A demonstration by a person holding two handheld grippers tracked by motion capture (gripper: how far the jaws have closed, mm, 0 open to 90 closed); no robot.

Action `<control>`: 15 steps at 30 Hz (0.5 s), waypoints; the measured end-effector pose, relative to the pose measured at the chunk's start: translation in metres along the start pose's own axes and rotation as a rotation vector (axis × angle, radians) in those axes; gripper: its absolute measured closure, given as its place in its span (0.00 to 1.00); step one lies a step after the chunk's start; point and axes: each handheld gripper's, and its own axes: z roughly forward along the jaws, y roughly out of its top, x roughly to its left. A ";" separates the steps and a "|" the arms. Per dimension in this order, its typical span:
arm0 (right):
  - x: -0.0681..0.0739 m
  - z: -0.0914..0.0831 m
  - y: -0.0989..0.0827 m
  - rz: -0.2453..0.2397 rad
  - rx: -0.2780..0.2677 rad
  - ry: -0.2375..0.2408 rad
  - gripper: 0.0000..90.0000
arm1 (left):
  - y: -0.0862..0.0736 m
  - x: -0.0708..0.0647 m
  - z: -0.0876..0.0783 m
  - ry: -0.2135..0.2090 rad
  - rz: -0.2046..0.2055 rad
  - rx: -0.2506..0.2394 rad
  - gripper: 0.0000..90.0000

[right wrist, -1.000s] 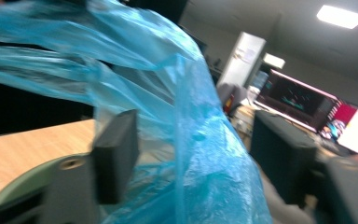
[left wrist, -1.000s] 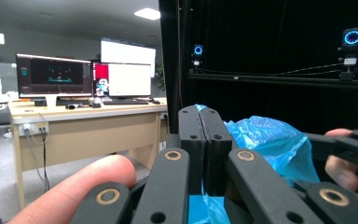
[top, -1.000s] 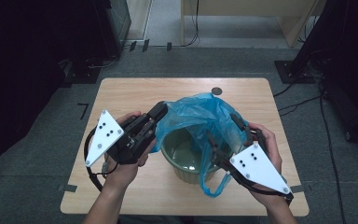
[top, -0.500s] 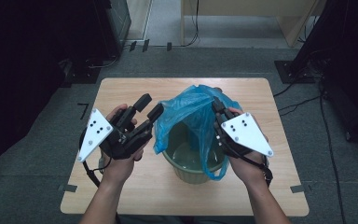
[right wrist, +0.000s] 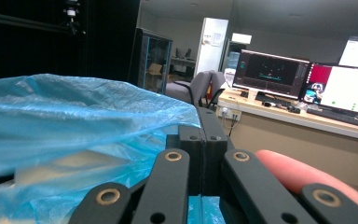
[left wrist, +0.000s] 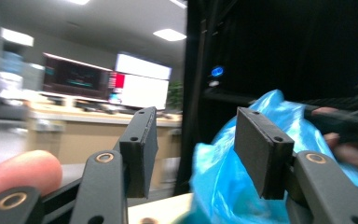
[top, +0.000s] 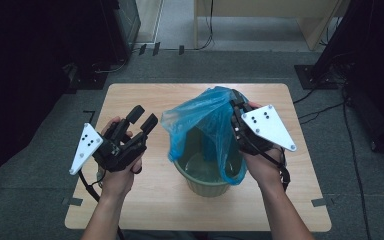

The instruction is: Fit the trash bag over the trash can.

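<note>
A green bucket point(top: 205, 187) stands mid-table with a blue plastic bag point(top: 200, 117) hanging loosely over it. My right gripper point(top: 236, 102) is at the bag's far right edge, shut on the film and holding it up above the rim. In the right gripper view the jaws point(right wrist: 200, 123) are pressed together, with the bag point(right wrist: 74, 116) running into them from the left. My left gripper point(top: 144, 116) hovers left of the bucket, apart from the bag. Its jaws point(left wrist: 196, 126) have just been opening, with nothing between them. The bag point(left wrist: 223, 186) lies beyond its right jaw.
The wooden table point(top: 145, 210) has bare room to the left of and in front of the bucket. Dark cabinets point(top: 45, 60) stand off its left side and a black stand point(top: 360, 55) off its right. Cables trail on the grey floor behind.
My left gripper has let go of the bag's left edge, opened and drawn away to the left. My right gripper has shut on the bag's right edge and moved up toward the back.
</note>
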 end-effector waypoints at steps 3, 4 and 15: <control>-0.002 0.002 0.000 0.010 -0.001 -0.009 1.00 | -0.001 -0.001 -0.004 0.019 0.034 0.002 0.52; -0.002 0.003 0.001 0.012 -0.001 -0.011 1.00 | -0.003 0.000 -0.004 0.034 0.046 0.013 0.52; -0.002 0.004 0.011 0.053 -0.028 0.005 1.00 | -0.062 0.000 0.021 0.101 0.167 0.267 0.50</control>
